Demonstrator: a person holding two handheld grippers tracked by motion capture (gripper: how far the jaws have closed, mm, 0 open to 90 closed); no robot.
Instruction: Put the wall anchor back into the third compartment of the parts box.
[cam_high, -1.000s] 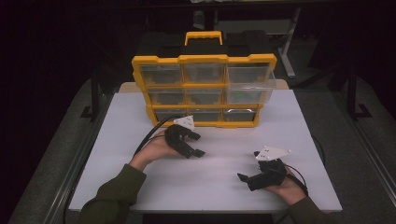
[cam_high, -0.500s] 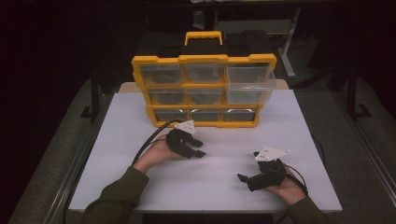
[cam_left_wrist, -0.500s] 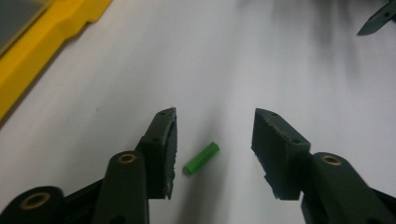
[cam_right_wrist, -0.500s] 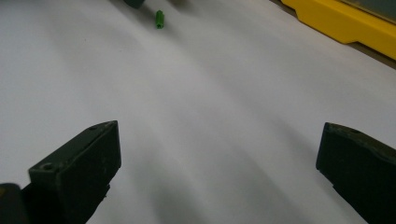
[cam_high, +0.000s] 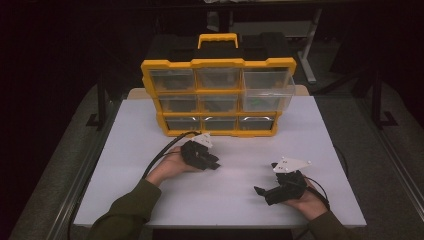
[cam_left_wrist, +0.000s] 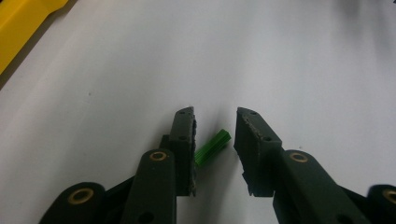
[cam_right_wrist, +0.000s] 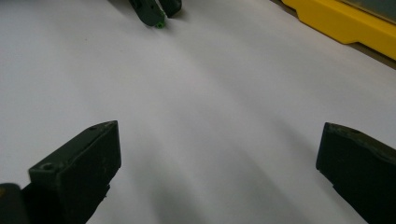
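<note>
My left tongs (cam_left_wrist: 215, 128) had just been closing in on a little green plastic peg (cam_left_wrist: 212, 147) that lay flat on the white surface (cam_high: 150, 130). A second ago their jaws stood much wider, and they had come in a lot since then. The peg lay right between them. One end of it sat at the left jaw, but I still saw a gap on the other side, so the tongs were not pinching it yet. I think that means I was just about to pick the peg up, and a bit more squeeze would do it. The peg was near the middle of the surface, a little way in front of the yellow box of drawers (cam_high: 218, 97). My right tongs (cam_right_wrist: 217, 154) rested near the front right corner of the surface, with their jaws wide apart and nothing in them. They had not moved. The box stood at the back edge of the surface, with see-through drawers in three rows and a yellow handle (cam_high: 218, 40) on top. The top right drawer (cam_high: 267, 90) stuck out, pulled open. I guess the peg belongs in one of them, but I cannot tell which. The room around the surface was dark, with grey floor (cam_high: 50, 165) at the sides and some metal legs (cam_high: 310, 60) far behind.
</note>
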